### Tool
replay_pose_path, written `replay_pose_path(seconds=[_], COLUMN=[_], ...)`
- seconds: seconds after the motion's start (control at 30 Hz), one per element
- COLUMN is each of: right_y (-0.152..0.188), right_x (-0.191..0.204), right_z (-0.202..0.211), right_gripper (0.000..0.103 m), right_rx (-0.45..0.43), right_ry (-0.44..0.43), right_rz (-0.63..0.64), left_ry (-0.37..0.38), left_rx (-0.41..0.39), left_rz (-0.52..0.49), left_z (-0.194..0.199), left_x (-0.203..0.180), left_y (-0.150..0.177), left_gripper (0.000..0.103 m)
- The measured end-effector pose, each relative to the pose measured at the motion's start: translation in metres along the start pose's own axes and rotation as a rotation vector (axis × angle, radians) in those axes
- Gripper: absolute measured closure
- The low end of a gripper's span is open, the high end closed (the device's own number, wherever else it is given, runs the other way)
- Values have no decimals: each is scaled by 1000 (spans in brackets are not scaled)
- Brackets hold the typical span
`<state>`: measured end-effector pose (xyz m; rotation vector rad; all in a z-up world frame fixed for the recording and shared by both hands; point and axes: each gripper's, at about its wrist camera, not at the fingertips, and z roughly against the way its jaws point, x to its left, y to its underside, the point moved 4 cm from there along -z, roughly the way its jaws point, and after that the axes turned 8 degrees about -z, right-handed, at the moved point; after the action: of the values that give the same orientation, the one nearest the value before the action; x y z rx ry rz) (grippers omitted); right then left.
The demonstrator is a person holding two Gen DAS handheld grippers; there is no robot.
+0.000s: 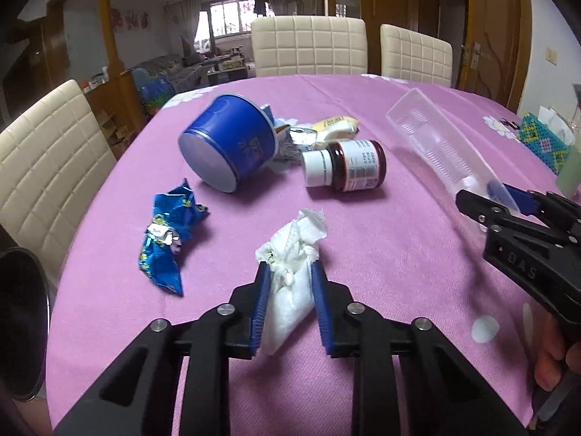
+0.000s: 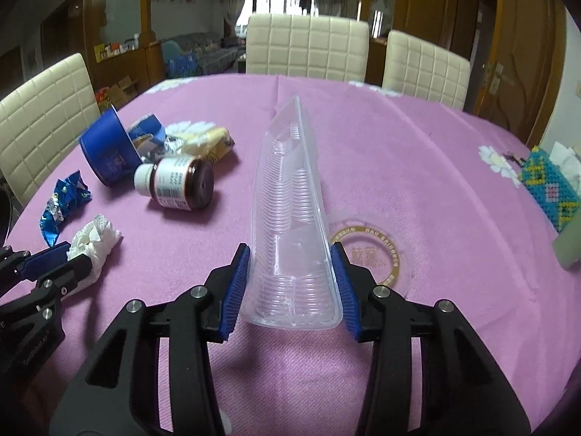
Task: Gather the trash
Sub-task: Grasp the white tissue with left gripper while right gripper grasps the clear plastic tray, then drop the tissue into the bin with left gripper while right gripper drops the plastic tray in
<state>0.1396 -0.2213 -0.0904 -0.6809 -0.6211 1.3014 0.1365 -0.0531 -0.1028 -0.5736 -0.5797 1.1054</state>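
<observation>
Lettering "DAS" on right gripper (jar label illegible).

Soft window daylight, perhaps slight blur.

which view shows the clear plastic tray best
The right wrist view: the clear plastic tray runs up the middle, whole, between the right tongs, whose pads press its sides. In the left wrist view it lies off to the right, blurred, its near end hidden behind those tongs.

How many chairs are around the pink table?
3. One cream chair is at the left side, one at the far side in the middle, and one at the far right. Others may be hidden behind the cameras.
</observation>
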Motion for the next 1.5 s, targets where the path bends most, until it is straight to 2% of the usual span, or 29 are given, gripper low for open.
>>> replay_pose_path(seconds=[0.3, 0.63, 1.5], right_y=[7, 11, 8], right_x=[30, 63, 145], right_z=[15, 30, 54], right_gripper=[56, 56, 56], right_rx=[-39, -78, -130], right_ry=[-83, -147, -295], right_rz=[83, 152, 293], left_ry=[-26, -141, -336], left_rx=[-44, -122, -156], left_rz=[53, 55, 129], left_z=[14, 39, 71], left_x=[22, 43, 110], left_y=[2, 5, 30], left_gripper=[82, 82, 81])
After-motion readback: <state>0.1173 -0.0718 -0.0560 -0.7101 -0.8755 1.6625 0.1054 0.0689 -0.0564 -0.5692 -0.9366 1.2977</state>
